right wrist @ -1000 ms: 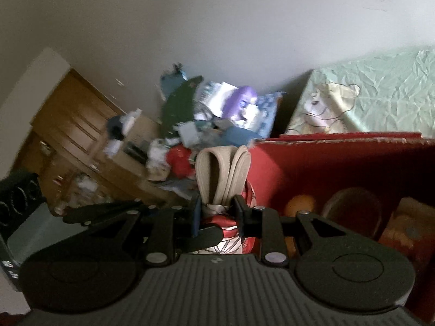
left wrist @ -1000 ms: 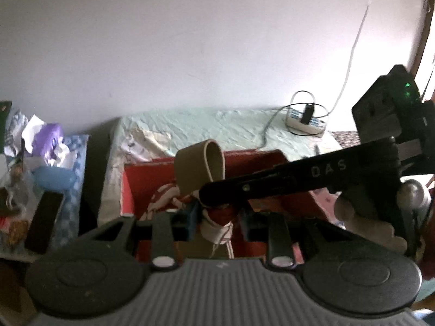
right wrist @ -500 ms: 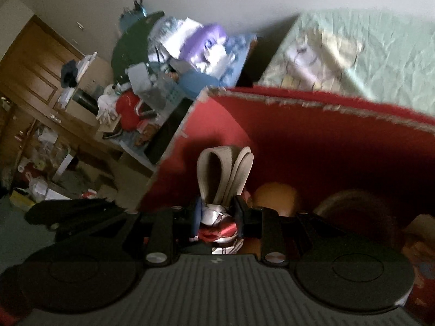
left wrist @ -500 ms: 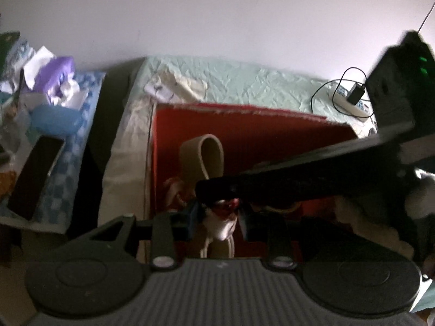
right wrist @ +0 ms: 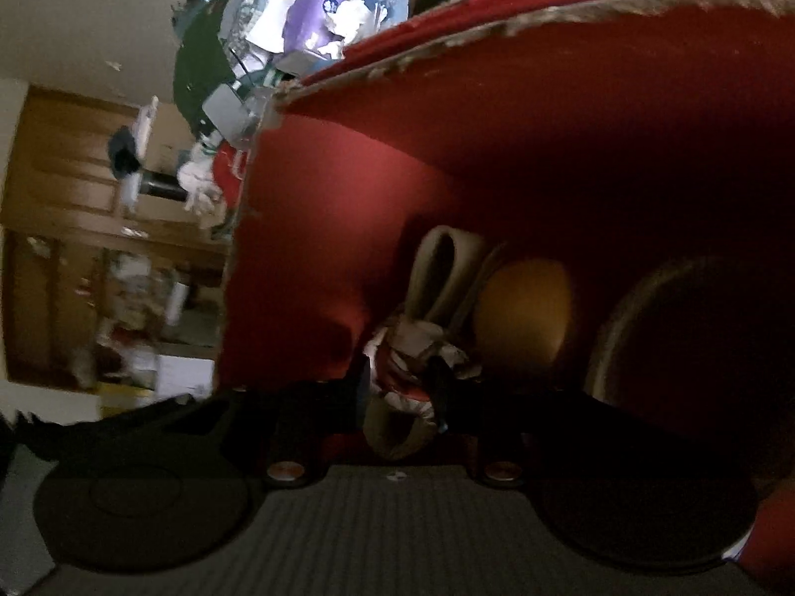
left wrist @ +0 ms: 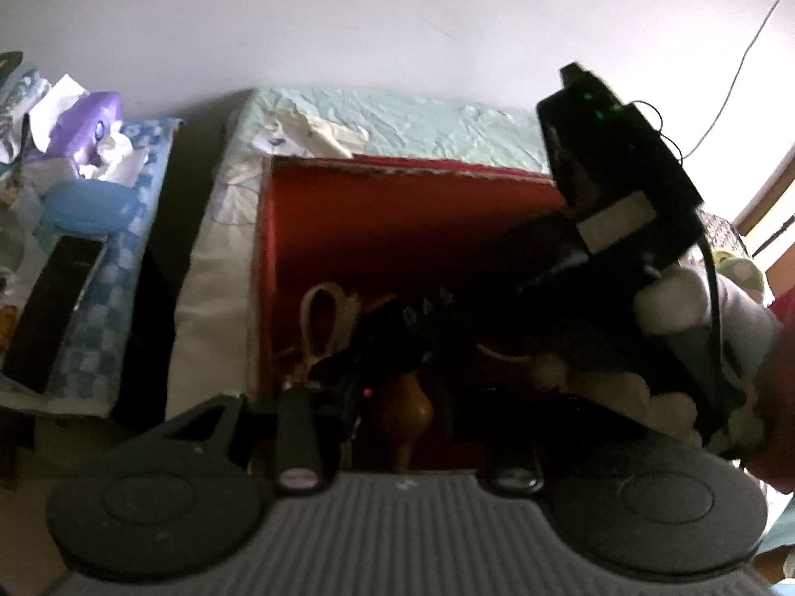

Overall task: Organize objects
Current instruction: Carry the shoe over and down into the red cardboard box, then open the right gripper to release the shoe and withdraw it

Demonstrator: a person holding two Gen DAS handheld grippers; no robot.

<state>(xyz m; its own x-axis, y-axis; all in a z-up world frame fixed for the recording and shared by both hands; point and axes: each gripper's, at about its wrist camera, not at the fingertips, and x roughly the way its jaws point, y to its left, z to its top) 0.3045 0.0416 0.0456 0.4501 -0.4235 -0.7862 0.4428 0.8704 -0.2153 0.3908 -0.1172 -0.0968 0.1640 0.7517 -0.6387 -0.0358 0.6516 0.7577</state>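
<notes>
My right gripper (right wrist: 400,377) is shut on a red-and-white cloth bundle with beige strap loops (right wrist: 437,273) and holds it low inside a red cardboard box (right wrist: 348,188). In the left wrist view the strap loop (left wrist: 323,318) stands near the box's left wall (left wrist: 263,268), with the right gripper's black body (left wrist: 616,188) reaching in across it. My left gripper (left wrist: 397,397) is just above the box's near edge, fingers spread apart with nothing between them.
An orange round object (right wrist: 526,308) and a dark bowl (right wrist: 695,347) lie in the box beside the bundle. The box sits on a pale green sheet (left wrist: 422,119). A cluttered side table (left wrist: 79,188) stands to the left. A wooden cabinet (right wrist: 74,198) stands beyond.
Both grippers have gone down into the red box. The bundle went down with the right gripper. The left gripper's fingers, shut on the bundle before, now stand apart.
</notes>
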